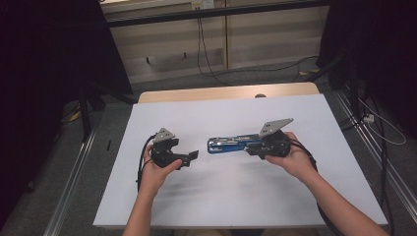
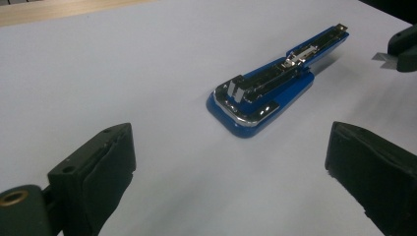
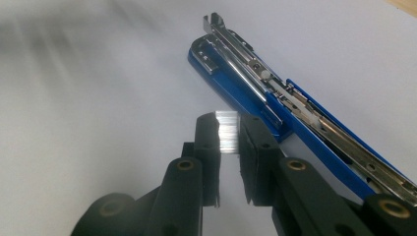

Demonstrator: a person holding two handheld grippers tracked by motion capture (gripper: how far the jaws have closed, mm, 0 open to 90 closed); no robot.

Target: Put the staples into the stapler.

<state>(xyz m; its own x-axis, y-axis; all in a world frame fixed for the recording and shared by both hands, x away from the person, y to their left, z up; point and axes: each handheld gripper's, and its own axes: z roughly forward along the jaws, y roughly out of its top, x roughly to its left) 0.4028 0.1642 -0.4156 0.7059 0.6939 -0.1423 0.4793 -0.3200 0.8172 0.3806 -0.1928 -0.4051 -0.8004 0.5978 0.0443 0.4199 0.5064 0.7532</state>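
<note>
A blue stapler [image 1: 228, 144] lies swung open on the white tabletop [image 1: 295, 196], its metal staple channel facing up. In the left gripper view the stapler [image 2: 265, 93] lies ahead of my left gripper [image 2: 231, 162], whose jaws stand wide apart with nothing between them. From above, my left gripper [image 1: 192, 158] sits just left of the stapler's front end. My right gripper [image 3: 228, 123] is shut on a short silver strip of staples [image 3: 227, 132], held just above the table beside the stapler [image 3: 275, 103]. From above, my right gripper [image 1: 249, 148] is at the stapler's right end.
The white board rests on a wooden table whose far edge [image 1: 221, 92] shows behind it. Black cables [image 1: 206, 54] run across the floor beyond. Metal rails [image 1: 74, 172] flank the table on both sides. Dark stands frame the left and right.
</note>
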